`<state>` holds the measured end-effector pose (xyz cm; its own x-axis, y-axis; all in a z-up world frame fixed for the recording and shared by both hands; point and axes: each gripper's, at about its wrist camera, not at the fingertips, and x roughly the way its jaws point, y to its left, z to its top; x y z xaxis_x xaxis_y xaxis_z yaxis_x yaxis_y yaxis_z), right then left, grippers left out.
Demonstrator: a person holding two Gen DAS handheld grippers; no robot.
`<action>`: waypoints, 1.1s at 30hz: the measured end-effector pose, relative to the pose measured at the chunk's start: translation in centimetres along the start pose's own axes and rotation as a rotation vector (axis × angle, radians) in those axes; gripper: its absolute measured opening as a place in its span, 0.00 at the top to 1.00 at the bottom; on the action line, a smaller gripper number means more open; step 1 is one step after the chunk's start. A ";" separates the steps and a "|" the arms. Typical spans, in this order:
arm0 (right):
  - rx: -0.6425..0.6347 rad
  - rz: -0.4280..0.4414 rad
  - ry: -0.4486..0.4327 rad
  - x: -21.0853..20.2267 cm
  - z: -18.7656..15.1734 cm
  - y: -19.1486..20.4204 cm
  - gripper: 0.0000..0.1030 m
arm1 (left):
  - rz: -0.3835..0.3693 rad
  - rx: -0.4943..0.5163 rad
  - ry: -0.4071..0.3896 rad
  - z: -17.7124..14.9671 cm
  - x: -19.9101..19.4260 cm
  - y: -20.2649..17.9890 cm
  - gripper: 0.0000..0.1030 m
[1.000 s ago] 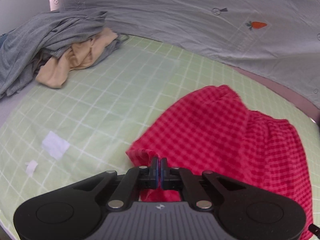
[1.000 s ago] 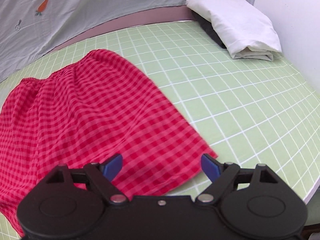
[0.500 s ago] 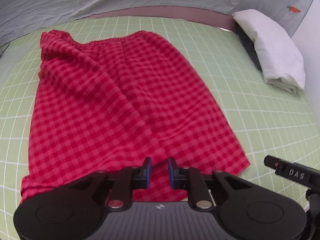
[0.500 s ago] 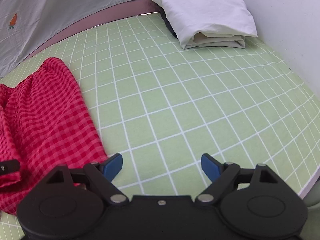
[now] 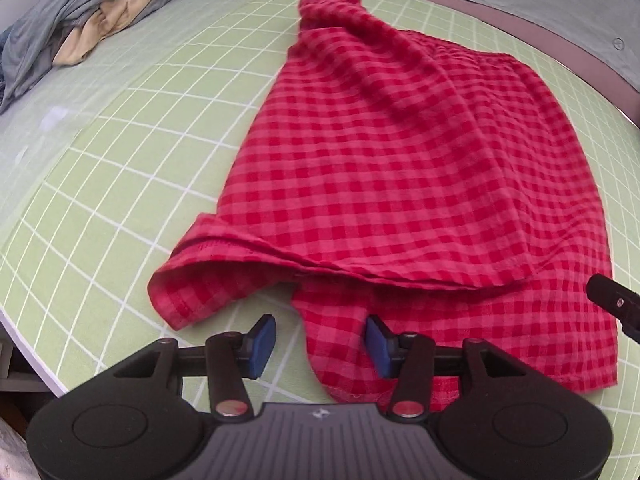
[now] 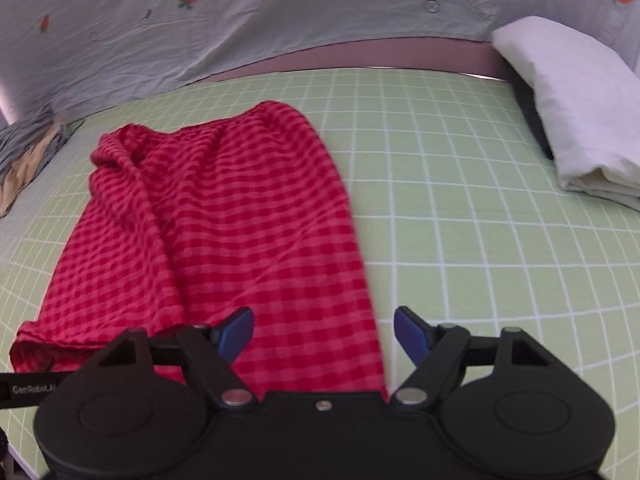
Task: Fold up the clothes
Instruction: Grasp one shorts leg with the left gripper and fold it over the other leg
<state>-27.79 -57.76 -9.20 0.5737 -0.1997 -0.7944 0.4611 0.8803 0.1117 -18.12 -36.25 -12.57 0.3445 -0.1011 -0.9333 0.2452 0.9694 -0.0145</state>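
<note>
Red checked shorts (image 5: 420,152) lie spread on the green grid mat (image 5: 132,152), waistband far, hems near; in the left wrist view one leg overlaps the other, its hem lifted. My left gripper (image 5: 320,342) is open and empty over the near hem of the lower leg. My right gripper (image 6: 324,332) is open and empty over the shorts' (image 6: 224,220) near right edge. The tip of the right gripper shows at the right edge of the left wrist view (image 5: 612,300).
A pile of grey and tan clothes (image 5: 76,24) sits at the far left of the mat. A folded white garment (image 6: 580,108) lies at the far right. A grey sheet with carrot prints (image 6: 240,12) hangs behind. The table's front edge (image 5: 28,340) is near my left gripper.
My left gripper let go of the shorts and opened wide, then drew back to the near hem. My right gripper stayed open and swung left over the shorts' right edge.
</note>
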 end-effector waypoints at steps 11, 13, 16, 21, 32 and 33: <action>-0.122 0.198 0.063 2.5 0.5 6.1 0.62 | 0.040 -0.075 0.020 0.9 0.8 2.5 0.50; -0.113 0.208 0.078 2.9 0.4 6.6 0.62 | 0.040 -0.068 0.021 1.1 0.8 2.4 0.49; -0.112 0.211 0.096 3.5 0.3 7.1 0.66 | 0.046 -0.065 0.024 1.2 0.9 2.5 0.45; -0.116 0.225 0.121 3.9 0.0 7.3 0.91 | 0.048 -0.065 0.024 1.3 1.1 2.8 0.41; -0.051 0.159 -0.002 0.4 0.9 4.6 0.99 | 0.103 -0.006 -0.021 0.7 1.0 2.2 0.33; -0.043 0.148 -0.015 0.0 1.0 4.2 0.99 | 0.106 -0.001 -0.025 0.6 1.0 2.2 0.33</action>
<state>-25.15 -54.50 -8.17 0.6434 -0.0728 -0.7621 0.3419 0.9180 0.2010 -16.75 -34.39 -13.29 0.3909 -0.0037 -0.9204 0.2051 0.9752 0.0832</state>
